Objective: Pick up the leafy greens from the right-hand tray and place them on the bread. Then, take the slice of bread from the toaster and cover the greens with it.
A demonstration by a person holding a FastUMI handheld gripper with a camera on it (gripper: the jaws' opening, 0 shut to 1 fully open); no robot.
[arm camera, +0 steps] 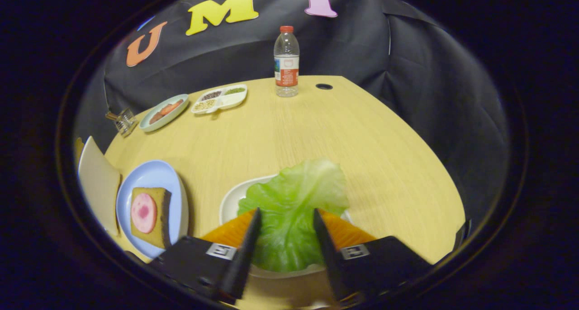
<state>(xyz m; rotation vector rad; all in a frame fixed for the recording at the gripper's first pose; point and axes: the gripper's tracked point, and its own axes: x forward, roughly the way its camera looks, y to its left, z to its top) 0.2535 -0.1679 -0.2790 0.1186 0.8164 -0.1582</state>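
Here the hand-held gripper (287,215) stands with its two fingers apart, one at each side of the leafy greens (294,206). The leaf lies in the gap between the fingers and spreads beyond their tips; whether either finger touches it cannot be told. The greens rest on a white tray (231,201) on the wooden worktop (316,133), and the leaf's far edge reaches past the tray's rim.

To the left of the tray sits a pale blue plate (151,176) carrying a slice of bread (151,217) with a round pink slice of meat (144,212) on top. Just left of that plate a cream-coloured object (97,183) shows in part.

Farther back on the worktop are an oval dish (163,112) with orange and brown pieces, a white divided tray (220,98) of grains beside it, a small glass object (123,120) near the left edge, and an upright water bottle (286,61) with a red cap.
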